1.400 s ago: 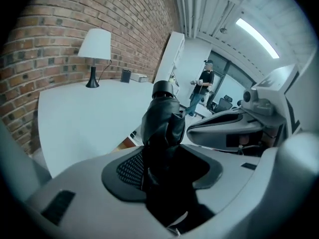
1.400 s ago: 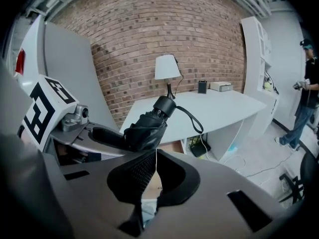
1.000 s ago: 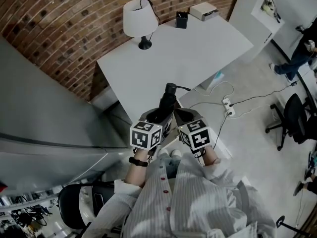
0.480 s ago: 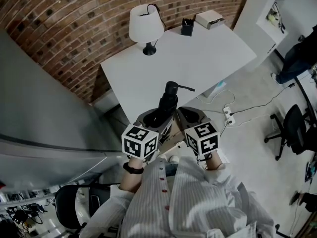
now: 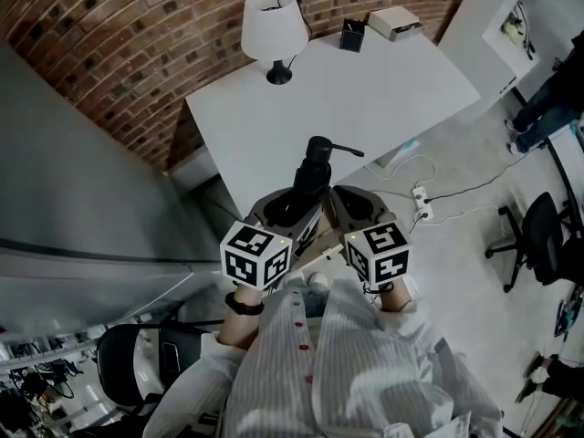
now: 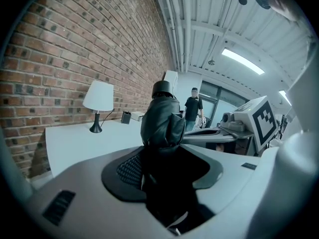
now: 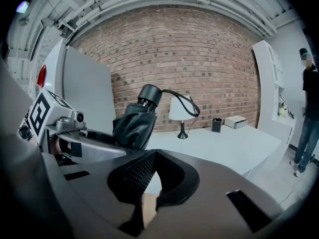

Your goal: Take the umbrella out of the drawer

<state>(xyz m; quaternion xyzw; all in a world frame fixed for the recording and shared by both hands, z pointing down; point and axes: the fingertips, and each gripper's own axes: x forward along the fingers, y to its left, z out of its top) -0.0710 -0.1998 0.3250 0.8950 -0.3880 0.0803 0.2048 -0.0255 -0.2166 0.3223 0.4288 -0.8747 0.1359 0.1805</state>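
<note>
The folded black umbrella (image 5: 308, 185) stands slanted up from my left gripper (image 5: 292, 210), its round handle and wrist strap at the top. In the left gripper view the umbrella's (image 6: 162, 126) bundled cloth fills the gap between the pads, and the left gripper (image 6: 164, 158) is shut on it. My right gripper (image 5: 351, 210) is close beside it on the right and holds nothing. In the right gripper view its pads (image 7: 134, 171) meet at the tip, and the umbrella (image 7: 134, 126) rises to the left of them. The drawer is hidden under my hands.
A white table (image 5: 365, 99) lies ahead with a lamp (image 5: 272, 27), a black holder (image 5: 352, 35) and a white box (image 5: 394, 23). A grey cabinet (image 5: 82, 199) stands at the left against the brick wall. A power strip (image 5: 422, 206) with cables and an office chair (image 5: 538, 235) are on the right.
Both grippers have risen toward the head camera, side by side, and the umbrella has come up with the left one. The grip on it looks unchanged.
</note>
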